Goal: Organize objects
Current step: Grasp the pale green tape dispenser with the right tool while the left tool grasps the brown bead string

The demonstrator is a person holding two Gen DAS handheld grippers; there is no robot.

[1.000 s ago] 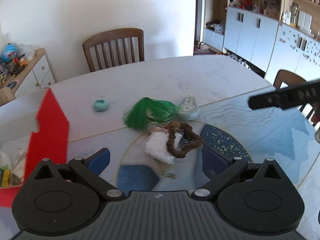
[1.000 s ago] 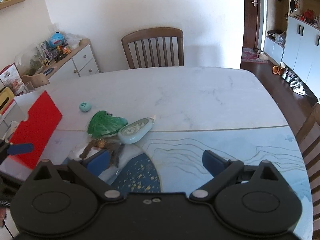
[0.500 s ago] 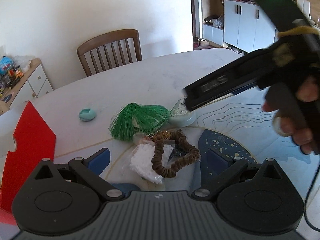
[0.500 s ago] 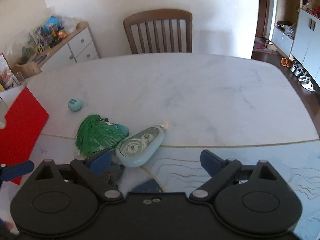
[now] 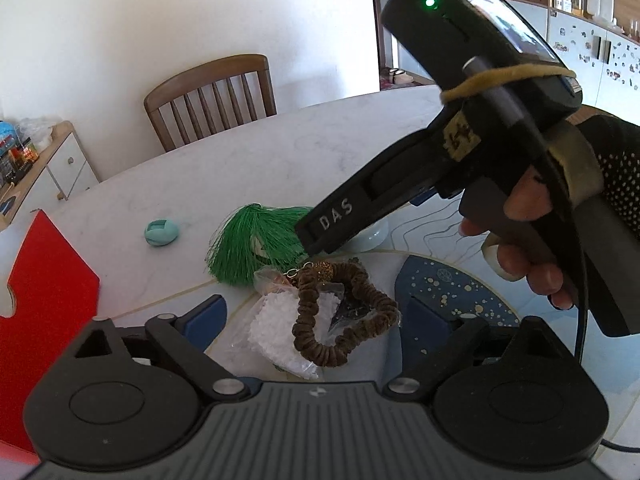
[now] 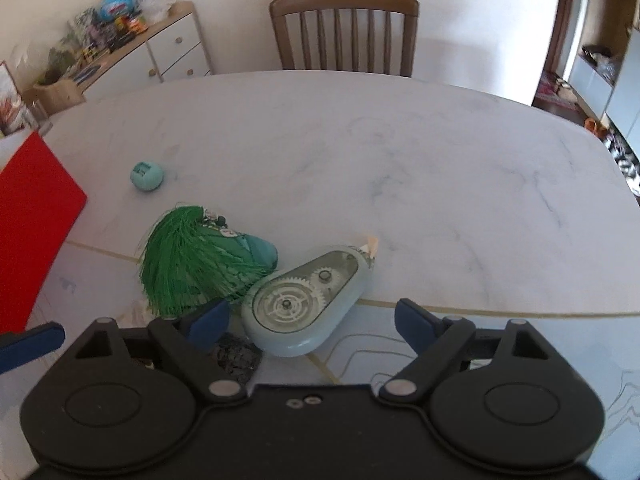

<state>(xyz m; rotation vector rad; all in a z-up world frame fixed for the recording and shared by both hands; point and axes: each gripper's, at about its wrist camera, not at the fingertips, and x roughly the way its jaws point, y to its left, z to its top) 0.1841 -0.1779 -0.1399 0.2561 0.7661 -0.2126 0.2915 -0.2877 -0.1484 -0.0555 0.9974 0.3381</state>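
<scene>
Letters "DAS" mark the right gripper; both grippers' jaws, apart, have just been narrowing.

Each camera sits on its own gripper and looks forward and steeply down along the two fingers, close over the table. The left wrist view faces the brown scrunchie just ahead of its fingers, with the right gripper's body crossing in from the right. The right wrist view faces the correction tape dispenser just ahead. Both share the green tassel, the small teal object, the red board and the far chair.
</scene>
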